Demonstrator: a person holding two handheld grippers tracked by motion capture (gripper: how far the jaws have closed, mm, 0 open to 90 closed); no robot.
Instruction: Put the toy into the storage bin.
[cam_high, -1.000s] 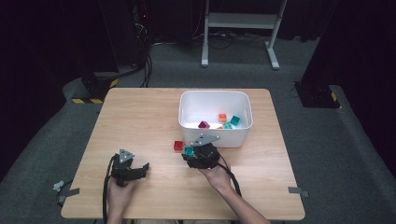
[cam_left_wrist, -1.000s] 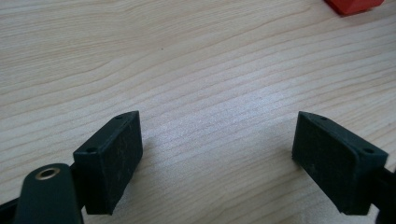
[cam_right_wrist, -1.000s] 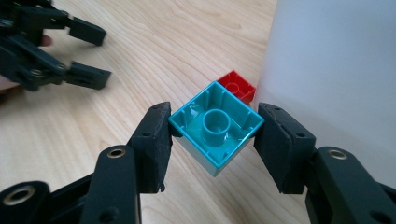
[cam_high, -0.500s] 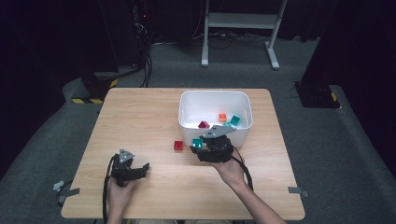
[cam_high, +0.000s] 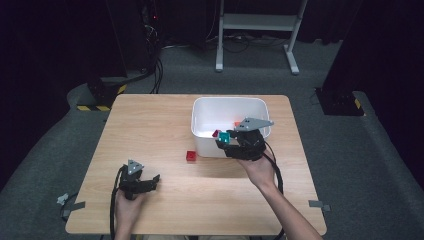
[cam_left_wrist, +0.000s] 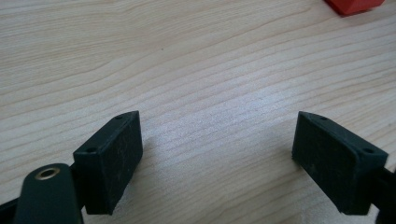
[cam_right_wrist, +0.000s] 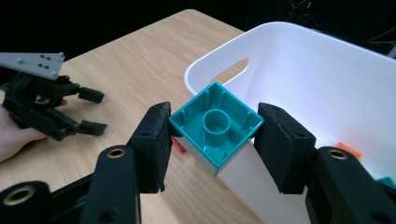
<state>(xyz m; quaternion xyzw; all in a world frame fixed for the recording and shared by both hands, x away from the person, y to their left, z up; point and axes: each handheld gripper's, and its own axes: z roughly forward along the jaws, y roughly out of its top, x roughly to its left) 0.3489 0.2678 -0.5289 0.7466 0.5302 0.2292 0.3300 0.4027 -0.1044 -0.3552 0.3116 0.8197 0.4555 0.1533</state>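
red brick (cam_left_wrist: 356, 5) cut off by the left gripper view's top edge, another red piece (cam_right_wrist: 177, 145) mostly hidden behind the teal brick (cam_right_wrist: 215, 126), bin (cam_high: 205, 112) contents partly hidden

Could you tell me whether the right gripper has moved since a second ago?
Yes. The right gripper, shut on the teal block, moved from the table up to the white bin's near wall.

A teal block (cam_right_wrist: 215, 126) is pinched between the right gripper's (cam_right_wrist: 212, 135) jaws, hollow underside up, at the near rim of the white bin (cam_high: 202, 117). A red block (cam_high: 190, 156) lies on the table just beside the bin's near-left corner.
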